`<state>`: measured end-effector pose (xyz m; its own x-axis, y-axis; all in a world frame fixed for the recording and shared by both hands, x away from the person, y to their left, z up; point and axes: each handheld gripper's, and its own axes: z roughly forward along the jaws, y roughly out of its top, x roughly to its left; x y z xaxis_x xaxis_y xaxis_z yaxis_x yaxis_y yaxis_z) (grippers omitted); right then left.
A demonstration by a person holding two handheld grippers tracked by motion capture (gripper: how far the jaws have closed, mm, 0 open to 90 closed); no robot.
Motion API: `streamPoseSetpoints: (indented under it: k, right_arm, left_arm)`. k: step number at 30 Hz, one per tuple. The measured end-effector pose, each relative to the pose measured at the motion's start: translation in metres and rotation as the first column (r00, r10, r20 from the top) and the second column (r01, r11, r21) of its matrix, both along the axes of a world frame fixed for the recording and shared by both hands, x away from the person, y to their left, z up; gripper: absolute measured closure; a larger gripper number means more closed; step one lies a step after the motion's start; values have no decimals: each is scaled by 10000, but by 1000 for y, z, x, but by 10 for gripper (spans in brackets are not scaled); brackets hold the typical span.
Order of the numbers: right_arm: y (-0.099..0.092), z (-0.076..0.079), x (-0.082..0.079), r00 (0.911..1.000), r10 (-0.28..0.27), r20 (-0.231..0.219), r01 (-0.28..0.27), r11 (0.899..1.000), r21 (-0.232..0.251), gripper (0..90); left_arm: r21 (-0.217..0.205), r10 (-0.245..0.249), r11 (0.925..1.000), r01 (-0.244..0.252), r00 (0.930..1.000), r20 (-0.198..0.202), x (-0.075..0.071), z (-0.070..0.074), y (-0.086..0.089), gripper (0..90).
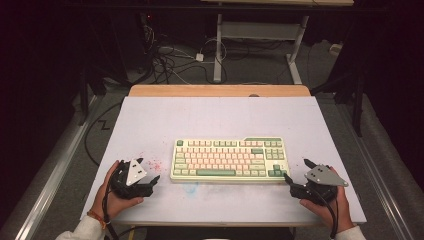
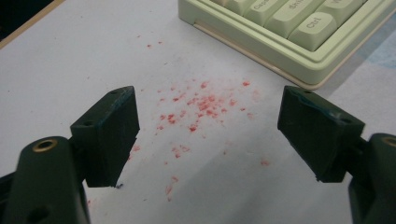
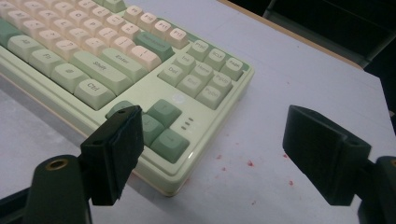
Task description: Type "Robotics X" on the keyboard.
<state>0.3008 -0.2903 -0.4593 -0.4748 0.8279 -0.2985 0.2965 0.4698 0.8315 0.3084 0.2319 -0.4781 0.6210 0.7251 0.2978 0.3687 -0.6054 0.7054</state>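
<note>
The left hand-held gripper [image 1: 148,171] and right hand-held gripper [image 1: 295,170] rest released, jaws wide and empty, flanking the pale green and pink mechanical keyboard [image 1: 229,159] on the white tabletop [image 1: 215,120]. Its long axis runs left to right between them (the right seems nearer); key legends blur.

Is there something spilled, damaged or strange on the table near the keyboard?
Yes: red specks are scattered on the white table left of the keyboard, a few more by its right corner. The keyboard lies straight and looks undamaged.
</note>
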Motion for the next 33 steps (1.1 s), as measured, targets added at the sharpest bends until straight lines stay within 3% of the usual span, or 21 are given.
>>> streamPoseSetpoints:
  k: [11,16,24,27,33]
  right_arm:
    - [1,2,-2,9994,308,-135,-307,9995,57,244]
    - [1,6,-2,9989,451,-118,-450,9990,75,414]
    - [9,23,12,9892,1184,-866,-1159,9927,332,812]
    - [17,29,19,9847,1399,-1035,-1377,9901,280,882]
    - [41,31,32,9668,2080,-1484,-2118,9772,-107,900]
  left_arm:
    - [-67,-25,10000,26,9999,137,-5,0,3,197]
    - [-116,-27,9999,28,10000,75,-4,0,4,202]
    - [69,-136,9999,137,9998,-160,-1,-3,0,210]
    - [54,-107,9999,108,9997,-209,-1,-4,1,213]
    - [38,-93,9999,94,9996,-268,-1,-5,1,216]
